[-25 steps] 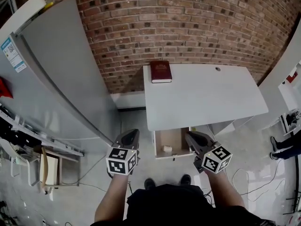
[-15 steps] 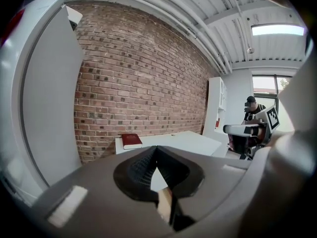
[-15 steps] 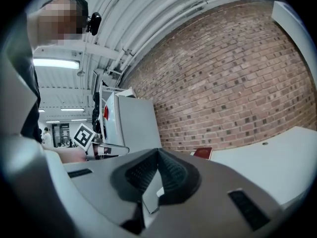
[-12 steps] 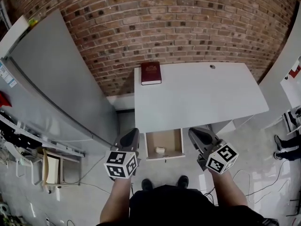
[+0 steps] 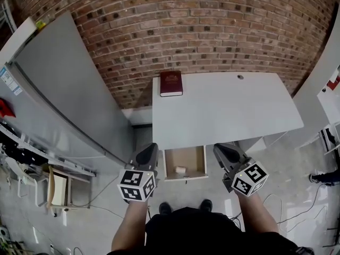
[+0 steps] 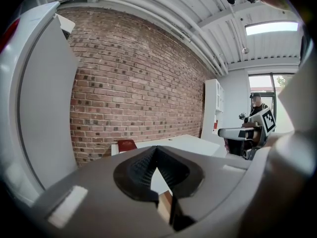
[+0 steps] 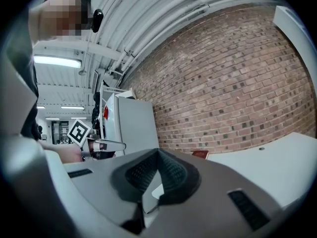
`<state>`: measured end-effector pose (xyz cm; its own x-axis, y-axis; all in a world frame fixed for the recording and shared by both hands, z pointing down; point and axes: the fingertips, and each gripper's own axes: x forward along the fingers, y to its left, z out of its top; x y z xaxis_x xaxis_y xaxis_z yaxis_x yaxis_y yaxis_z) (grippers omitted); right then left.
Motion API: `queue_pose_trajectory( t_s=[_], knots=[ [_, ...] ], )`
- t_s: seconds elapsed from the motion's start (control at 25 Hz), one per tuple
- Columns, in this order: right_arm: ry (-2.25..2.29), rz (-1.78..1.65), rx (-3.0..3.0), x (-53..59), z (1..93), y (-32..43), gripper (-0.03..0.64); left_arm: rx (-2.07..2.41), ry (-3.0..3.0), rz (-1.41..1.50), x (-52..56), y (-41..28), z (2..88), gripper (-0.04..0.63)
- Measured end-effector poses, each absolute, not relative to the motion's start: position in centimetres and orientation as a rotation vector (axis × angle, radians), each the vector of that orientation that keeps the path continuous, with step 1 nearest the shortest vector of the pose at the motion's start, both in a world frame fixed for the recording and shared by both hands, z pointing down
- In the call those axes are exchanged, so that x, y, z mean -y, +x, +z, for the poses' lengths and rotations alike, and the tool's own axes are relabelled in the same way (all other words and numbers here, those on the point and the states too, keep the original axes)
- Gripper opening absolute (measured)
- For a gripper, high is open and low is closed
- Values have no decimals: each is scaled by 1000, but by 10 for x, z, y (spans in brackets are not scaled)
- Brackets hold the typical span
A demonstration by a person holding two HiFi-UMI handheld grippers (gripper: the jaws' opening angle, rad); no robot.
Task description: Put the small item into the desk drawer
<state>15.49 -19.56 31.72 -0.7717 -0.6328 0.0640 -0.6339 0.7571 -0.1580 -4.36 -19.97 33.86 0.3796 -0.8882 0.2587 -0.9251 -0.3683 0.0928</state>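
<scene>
1. The small item (image 5: pixel 180 169) lies inside the open drawer (image 5: pixel 169 164), near its front. It is pale and too small to identify. The drawer's rear is hidden under the tabletop (image 5: pixel 228 110).
2. The left gripper (image 5: pixel 150 150) and right gripper (image 5: pixel 220 150) hover on either side of the drawer, apart from it — both with jaws pressed together and nothing between them.
3. A red book (image 5: pixel 171 83) sits at the tabletop's far left corner, by the brick wall (image 5: pixel 202 31).
4. A grey panel (image 5: pixel 69 100) stands near the left gripper's outer side — the floor (image 5: pixel 287 163) opens out beyond the right gripper.
</scene>
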Motion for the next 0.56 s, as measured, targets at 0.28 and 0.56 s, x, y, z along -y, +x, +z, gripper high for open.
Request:
queue_pose_trajectory(
  t_s=[0.28,0.56],
  knots=[
    [1042,279,2945,182,316,142,12,1641,2392,238,189,-64,335,11],
    [993,265,2957,172,313,117,12,1651,2369,241,181,-84,339,11]
  ],
)
